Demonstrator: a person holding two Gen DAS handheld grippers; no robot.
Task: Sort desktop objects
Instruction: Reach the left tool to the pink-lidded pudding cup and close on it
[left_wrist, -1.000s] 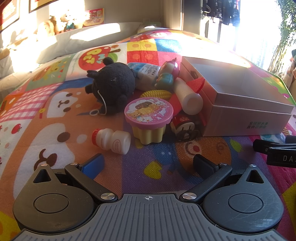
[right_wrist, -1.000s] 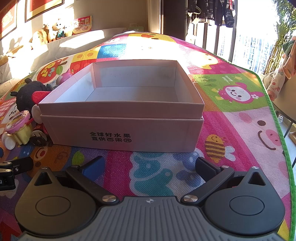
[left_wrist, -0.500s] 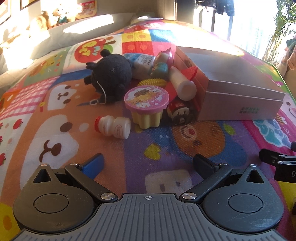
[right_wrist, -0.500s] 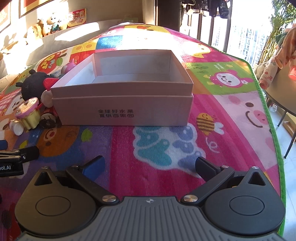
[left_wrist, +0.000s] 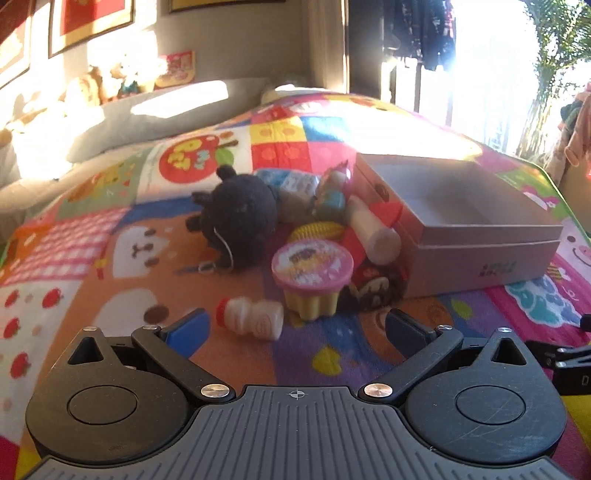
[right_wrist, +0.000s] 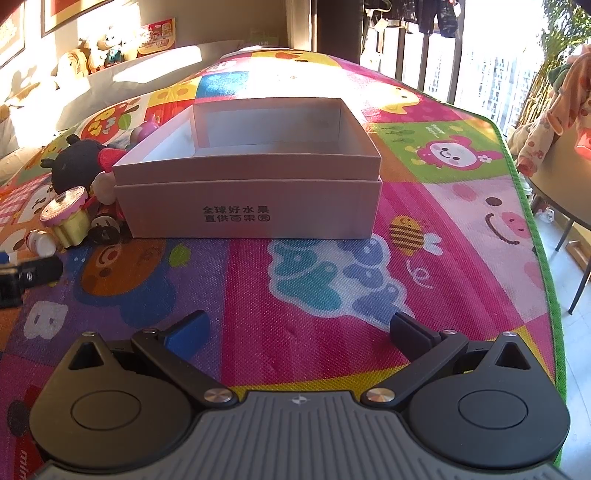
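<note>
A heap of toys lies left of an open grey box (left_wrist: 476, 218) (right_wrist: 251, 184) on a colourful play mat. In the heap are a black plush (left_wrist: 240, 218), a pink-lidded yellow cup (left_wrist: 312, 278), a small white bottle with a red cap (left_wrist: 251, 321), a toy car (left_wrist: 373, 288) and a cream cylinder (left_wrist: 373, 236). My left gripper (left_wrist: 295, 328) is open, just short of the small bottle. My right gripper (right_wrist: 295, 328) is open over the mat, in front of the box, holding nothing. The box looks empty inside.
A grey cushion (left_wrist: 147, 118) and stuffed animals (right_wrist: 92, 55) line the far edge of the mat. The mat's green border (right_wrist: 543, 258) runs along the right, with a table leg (right_wrist: 580, 288) and floor beyond. The other gripper's tip (right_wrist: 29, 273) shows at the left.
Both grippers drew back from the toys and box, then the left one came forward again and tilted up. Both stayed open. No object moved.
</note>
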